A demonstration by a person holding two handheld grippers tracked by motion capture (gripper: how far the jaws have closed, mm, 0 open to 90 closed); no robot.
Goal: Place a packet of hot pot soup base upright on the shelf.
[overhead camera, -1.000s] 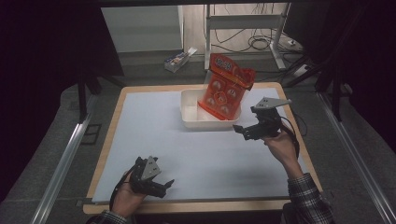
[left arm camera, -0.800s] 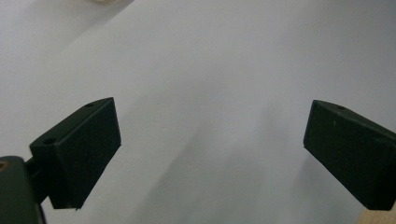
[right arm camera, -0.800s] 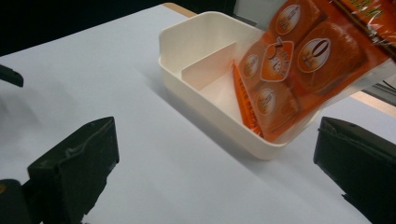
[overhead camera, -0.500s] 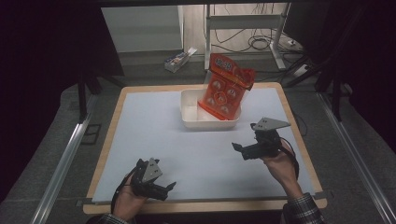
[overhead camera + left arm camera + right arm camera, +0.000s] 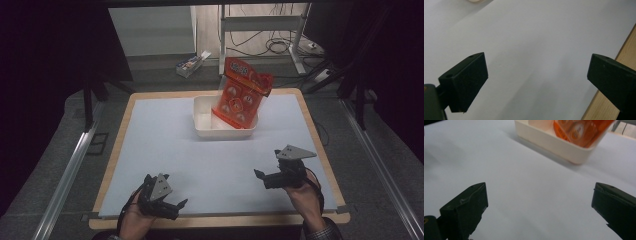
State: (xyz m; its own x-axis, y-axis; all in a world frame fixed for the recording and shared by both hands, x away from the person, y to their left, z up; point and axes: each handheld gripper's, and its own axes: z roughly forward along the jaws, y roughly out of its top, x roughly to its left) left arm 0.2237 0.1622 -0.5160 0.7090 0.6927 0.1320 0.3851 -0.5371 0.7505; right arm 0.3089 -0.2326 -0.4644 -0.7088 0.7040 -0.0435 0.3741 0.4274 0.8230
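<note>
Dark room around, w/ cables and a metal frame on the floor behind the wooden table [image 5: 307,117], which is covered by a pale sheet [image 5: 165,145]. At the far middle of the sheet stands a white tray [image 5: 202,117]. An orange snack pack [image 5: 240,97] is standing inside it at the right part, leaning and sticking up above the rim; in the right gripper view the pack [image 5: 584,131] sits in the tray [image 5: 554,143] far ahead.

Left gripper [image 5: 176,204] is at the near left edge of the sheet, resting low, jaws wide apart w/ nothing between them; the left gripper view shows bare sheet and a strip of table wood at the right. Right gripper [image 5: 258,174] is at the near right, jaws pointing left, also wide apart and empty, well apart from the tray.

Progress, as I judge: the pack is already placed in the tray, so the main part looks done. Both hands are at the near side, not touching anything. What is left is maybe nothing, or only to make the pack lie flatter, because it leans over the rim a bit.
</note>
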